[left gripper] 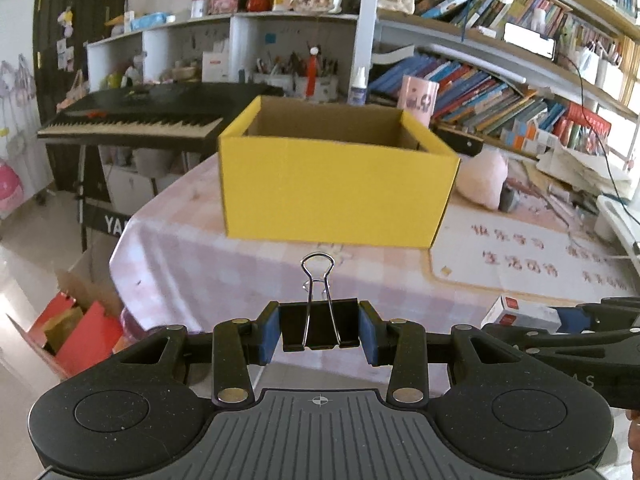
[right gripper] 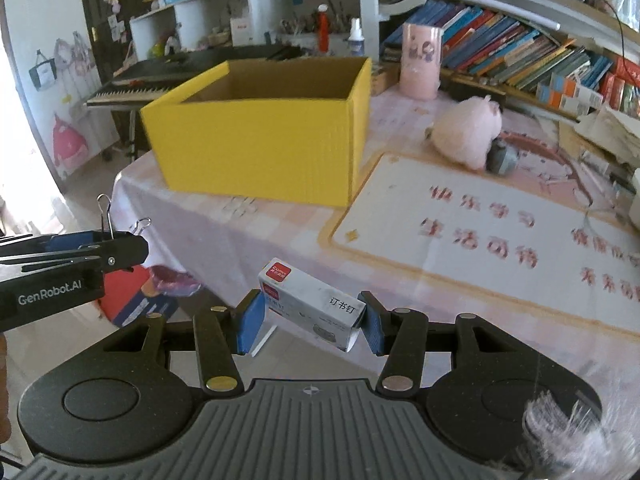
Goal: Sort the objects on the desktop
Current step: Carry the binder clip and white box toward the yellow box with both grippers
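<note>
While the left tool (left gripper: 319, 330) clamps its 2 blue pads narrowly on a black binder clip (left gripper: 319, 326), the right tool (right gripper: 310, 322) grips a white staple box (right gripper: 312, 308); both hang above the table (right gripper: 280, 236), near the yellow box (right gripper: 260, 152).

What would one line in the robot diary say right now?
left gripper: shut on binder clip | right gripper: shut on staples box | yellow box: open, ahead on table | neither item dropped in yet
</note>
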### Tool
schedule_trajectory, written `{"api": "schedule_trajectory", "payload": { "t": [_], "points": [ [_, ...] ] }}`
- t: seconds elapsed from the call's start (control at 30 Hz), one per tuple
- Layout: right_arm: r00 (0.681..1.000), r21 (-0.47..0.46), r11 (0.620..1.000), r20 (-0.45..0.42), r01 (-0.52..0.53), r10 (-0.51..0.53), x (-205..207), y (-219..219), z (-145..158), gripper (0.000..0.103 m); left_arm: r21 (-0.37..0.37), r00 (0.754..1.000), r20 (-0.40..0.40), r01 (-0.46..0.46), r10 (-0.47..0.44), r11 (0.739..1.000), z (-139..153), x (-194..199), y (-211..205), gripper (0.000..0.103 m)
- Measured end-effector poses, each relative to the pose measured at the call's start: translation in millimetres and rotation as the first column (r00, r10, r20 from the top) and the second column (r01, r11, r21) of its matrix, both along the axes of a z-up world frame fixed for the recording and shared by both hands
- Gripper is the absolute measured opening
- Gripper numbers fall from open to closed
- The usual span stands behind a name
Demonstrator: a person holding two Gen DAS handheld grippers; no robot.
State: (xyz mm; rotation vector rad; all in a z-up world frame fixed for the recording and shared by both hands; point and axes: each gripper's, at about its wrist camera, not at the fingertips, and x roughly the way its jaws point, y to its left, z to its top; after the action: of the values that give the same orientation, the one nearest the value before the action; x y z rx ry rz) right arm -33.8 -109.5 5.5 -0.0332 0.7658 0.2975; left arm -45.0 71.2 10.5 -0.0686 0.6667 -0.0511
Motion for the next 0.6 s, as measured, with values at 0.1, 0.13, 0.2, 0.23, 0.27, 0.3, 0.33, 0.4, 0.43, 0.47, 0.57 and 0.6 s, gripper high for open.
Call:
{"api": "schedule_trajectory", "payload": {
  "t": [0.1, 0.13, 0.2, 0.23, 0.27, 0.3, 0.33, 0.4, 0.43, 0.47, 0.57, 0.6],
  "points": [
    [1.0, -0.003, 1.0, -0.006, -0.01, 0.01, -7, 10, -2, 0.048, -0.003, 1.0, -0.012, 0.0, 0.0, 1.0, -2, -4, 6, 0.039],
    [1.0, -0.004, 1.0, -0.008, -0.013, 0.013, -8, 12, -2, 0.048, -0.004, 1.0, -0.015, -0.001, 0.001, 1.0, -2, -5, 8, 0.039],
    [1.0, -0.005, 1.0, -0.011, -0.02, 0.02, -10, 17, -3, 0.048, -0.005, 1.0, -0.018, -0.002, 0.002, 1.0, -3, -6, 12, 0.039],
    [1.0, -0.006, 1.0, -0.013, -0.025, 0.025, -10, 19, -3, 0.048, -0.006, 1.0, -0.019, -0.003, 0.003, 1.0, -4, -8, 14, 0.039],
    [0.999, -0.007, 0.999, -0.016, -0.031, 0.031, -11, 22, -4, 0.048, -0.006, 1.0, -0.02, -0.006, 0.005, 1.0, -4, -7, 15, 0.039],
    [0.999, -0.007, 0.999, -0.018, -0.037, 0.036, -11, 23, -4, 0.048, -0.006, 1.0, -0.019, -0.008, 0.008, 1.0, -4, -7, 17, 0.039],
    [0.999, -0.006, 0.999, -0.02, -0.043, 0.043, -11, 25, -4, 0.048, -0.006, 1.0, -0.016, -0.01, 0.009, 1.0, -4, -8, 18, 0.039],
    [0.999, -0.003, 0.999, -0.018, -0.052, 0.052, -12, 27, -3, 0.048, -0.004, 1.0, -0.008, -0.011, 0.011, 1.0, -3, -9, 21, 0.039],
    [0.998, -0.003, 0.998, -0.015, -0.056, 0.056, -12, 29, -3, 0.048, -0.003, 1.0, -0.005, -0.01, 0.01, 1.0, -2, -9, 21, 0.039],
    [0.998, -0.004, 0.998, -0.013, -0.06, 0.06, -12, 30, -2, 0.048, -0.003, 1.0, -0.003, -0.009, 0.009, 1.0, -2, -9, 22, 0.039],
    [0.997, -0.01, 0.997, -0.008, -0.072, 0.072, -11, 34, -1, 0.048, -0.006, 1.0, 0.001, -0.008, 0.008, 1.0, -1, -10, 24, 0.039],
    [0.997, -0.012, 0.997, -0.007, -0.076, 0.076, -12, 35, -1, 0.048, -0.008, 1.0, 0.002, -0.009, 0.009, 1.0, -1, -10, 25, 0.039]
  ]
}}
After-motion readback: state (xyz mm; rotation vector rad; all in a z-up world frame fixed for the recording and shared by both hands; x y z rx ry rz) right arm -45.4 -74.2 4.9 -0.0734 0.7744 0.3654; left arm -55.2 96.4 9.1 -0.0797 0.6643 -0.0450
